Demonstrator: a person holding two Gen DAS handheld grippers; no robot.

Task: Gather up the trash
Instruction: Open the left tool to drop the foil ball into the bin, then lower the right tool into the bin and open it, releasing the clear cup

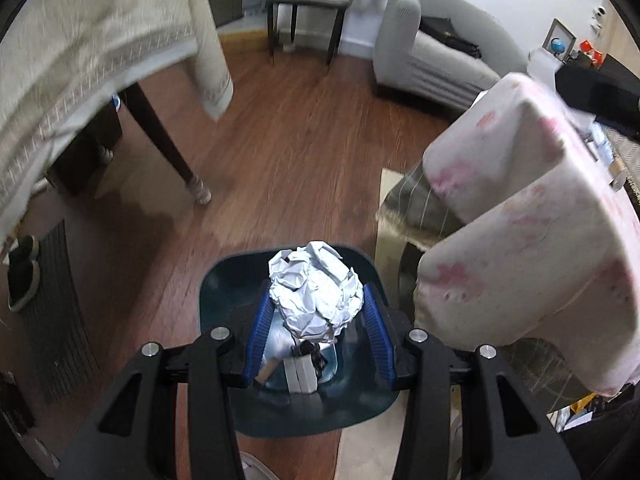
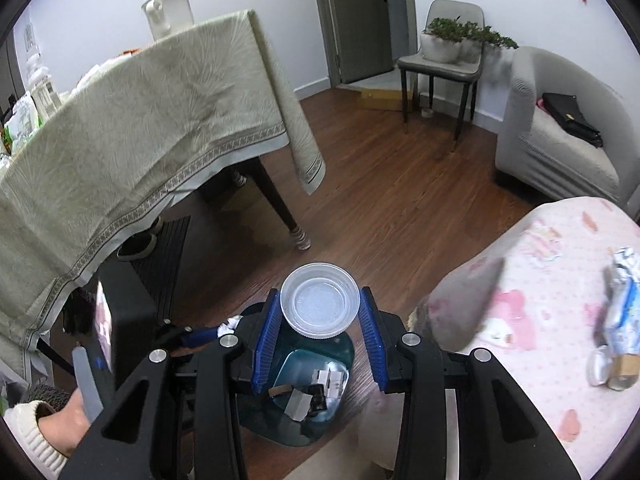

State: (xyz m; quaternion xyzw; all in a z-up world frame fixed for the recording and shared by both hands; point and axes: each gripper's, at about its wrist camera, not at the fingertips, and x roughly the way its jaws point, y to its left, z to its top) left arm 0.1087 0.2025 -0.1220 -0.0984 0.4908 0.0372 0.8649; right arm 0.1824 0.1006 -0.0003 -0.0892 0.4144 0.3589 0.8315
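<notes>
My left gripper (image 1: 316,294) is shut on a crumpled white paper ball (image 1: 316,304), its blue pads pressing both sides. Directly beneath it stands a dark teal trash bin (image 1: 216,292) holding bits of paper and small boxes. My right gripper (image 2: 319,296) is shut on a clear round plastic container (image 2: 320,308), seen from its open side, also hanging over the trash bin (image 2: 344,350). In the right wrist view the left gripper's blue finger (image 2: 200,336) and a bit of the paper show at the lower left, with a hand in a cream sleeve (image 2: 52,428).
A table under a beige cloth (image 2: 132,128) and its dark leg (image 2: 280,208) stand left of the bin. A pink-patterned cover (image 2: 560,300) to the right carries a blue-and-silver wrapper (image 2: 620,308) and a small jar (image 2: 612,368). A grey armchair (image 2: 560,140) and chair (image 2: 440,68) stand behind.
</notes>
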